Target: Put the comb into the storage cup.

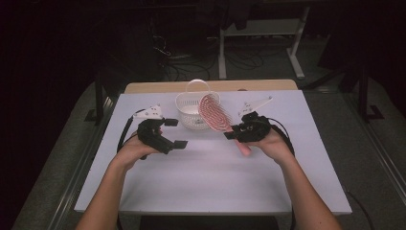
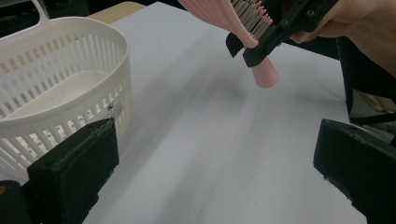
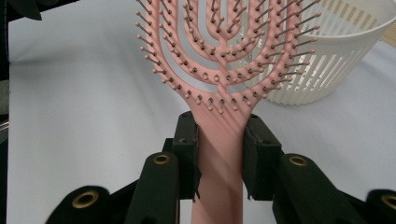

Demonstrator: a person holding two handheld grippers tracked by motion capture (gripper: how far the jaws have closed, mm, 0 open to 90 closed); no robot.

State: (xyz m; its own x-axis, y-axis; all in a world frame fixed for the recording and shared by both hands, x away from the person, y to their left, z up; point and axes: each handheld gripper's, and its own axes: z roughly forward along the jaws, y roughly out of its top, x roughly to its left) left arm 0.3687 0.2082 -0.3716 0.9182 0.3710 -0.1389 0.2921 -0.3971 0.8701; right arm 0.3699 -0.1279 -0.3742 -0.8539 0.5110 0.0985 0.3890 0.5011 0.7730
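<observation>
A pink vented hairbrush (image 1: 216,115) (image 3: 224,56) is held up off the table, its head tilted toward the white slatted basket (image 1: 191,112). My right gripper (image 1: 233,132) (image 3: 219,154) is shut on the brush's neck, where head meets handle; the handle end (image 2: 265,74) sticks out below the jaws. The basket (image 2: 60,93) (image 3: 327,60) stands empty at the far middle of the white table (image 1: 210,177), just beyond the brush head. My left gripper (image 1: 174,134) (image 2: 210,177) hovers left of the basket, jaws wide open with nothing between them.
The white table top ends in a wooden strip (image 1: 143,87) at the far edge. Beyond it, on a dark floor, are cables (image 1: 182,62) and the white legs of another table (image 1: 222,52). Bare table surface lies in front of both hands.
</observation>
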